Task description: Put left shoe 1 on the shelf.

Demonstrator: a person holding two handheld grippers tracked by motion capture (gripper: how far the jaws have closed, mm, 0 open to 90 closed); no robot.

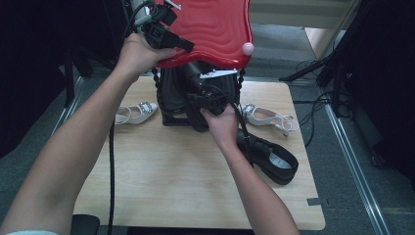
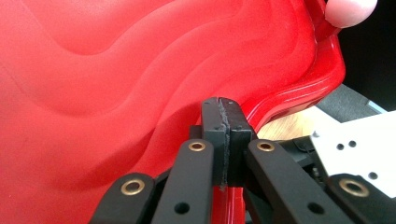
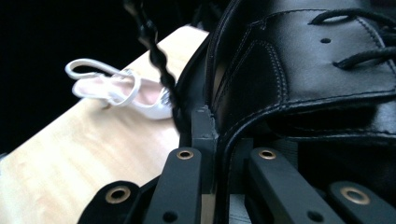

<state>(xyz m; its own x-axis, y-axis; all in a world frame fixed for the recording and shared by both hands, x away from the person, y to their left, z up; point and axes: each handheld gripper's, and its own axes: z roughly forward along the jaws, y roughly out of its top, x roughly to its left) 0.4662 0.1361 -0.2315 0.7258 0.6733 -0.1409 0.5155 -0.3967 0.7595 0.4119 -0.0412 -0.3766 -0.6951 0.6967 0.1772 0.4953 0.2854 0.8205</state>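
Forearms enter at six o'clock; the red lid (image 1: 215, 29) is pinched at its edge by the left gripper (image 1: 188, 47) at twelve; a black shoe (image 3: 299, 70), seemingly inside the box (image 1: 173, 93) below, is clamped by the right gripper (image 1: 195, 81).

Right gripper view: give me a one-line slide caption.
Right gripper jaws clamp the collar of a black leather lace-up shoe, with a white slingback sandal lying on the wooden table behind.

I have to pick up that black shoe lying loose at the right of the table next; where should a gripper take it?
Take the black shoe by the rim of its opening, coming down from above: it lies with the opening up and nearest the table's front edge, and the thin collar suits closing jaws. The right gripper is shut on another black lace-up shoe.
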